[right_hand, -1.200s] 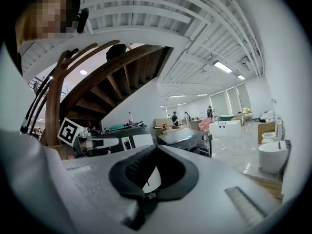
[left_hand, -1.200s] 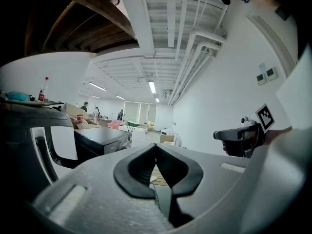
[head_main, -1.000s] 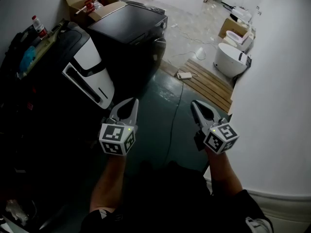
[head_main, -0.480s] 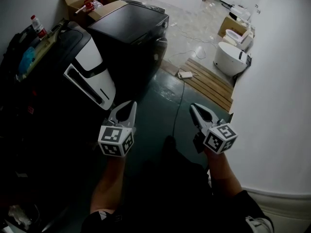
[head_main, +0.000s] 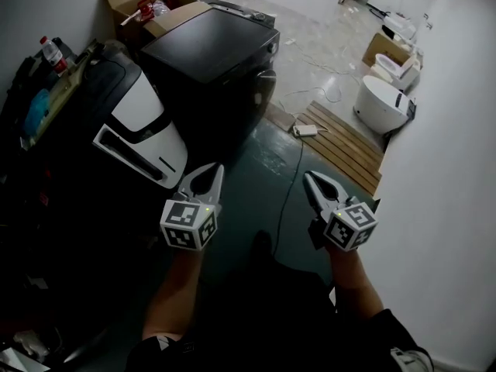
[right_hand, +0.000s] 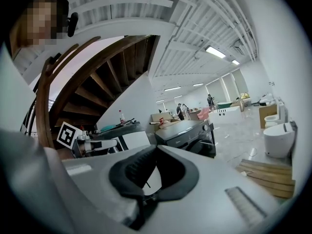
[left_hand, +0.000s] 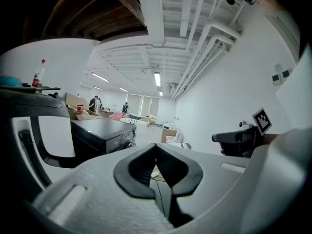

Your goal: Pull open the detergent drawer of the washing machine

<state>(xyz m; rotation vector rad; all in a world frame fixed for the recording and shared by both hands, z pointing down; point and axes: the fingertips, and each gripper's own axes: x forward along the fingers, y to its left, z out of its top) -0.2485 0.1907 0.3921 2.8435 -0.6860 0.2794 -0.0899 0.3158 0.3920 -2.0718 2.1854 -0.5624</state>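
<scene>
A black washing machine (head_main: 209, 45) stands on the floor ahead, its dark front (head_main: 260, 91) facing right in the head view. I cannot pick out its detergent drawer. My left gripper (head_main: 218, 168) is held in the air short of the machine, shut and empty. My right gripper (head_main: 308, 177) hangs beside it over the dark floor, also shut with nothing in it. In the left gripper view the machine (left_hand: 100, 133) lies ahead to the left past the shut left gripper (left_hand: 156, 146). In the right gripper view the machine (right_hand: 187, 129) shows beyond the shut right gripper (right_hand: 156, 147).
A black and white appliance (head_main: 139, 130) stands close on the left with a bottle (head_main: 53, 53) behind it. An open cardboard box (head_main: 143, 2) sits behind the washing machine. A wooden pallet (head_main: 341, 142), a floor cable (head_main: 291, 184) and white toilets (head_main: 384, 103) lie right.
The room has slid toward me in the head view, so I and both shut grippers have come closer to the washing machine. A foot now shows below between the arms.
</scene>
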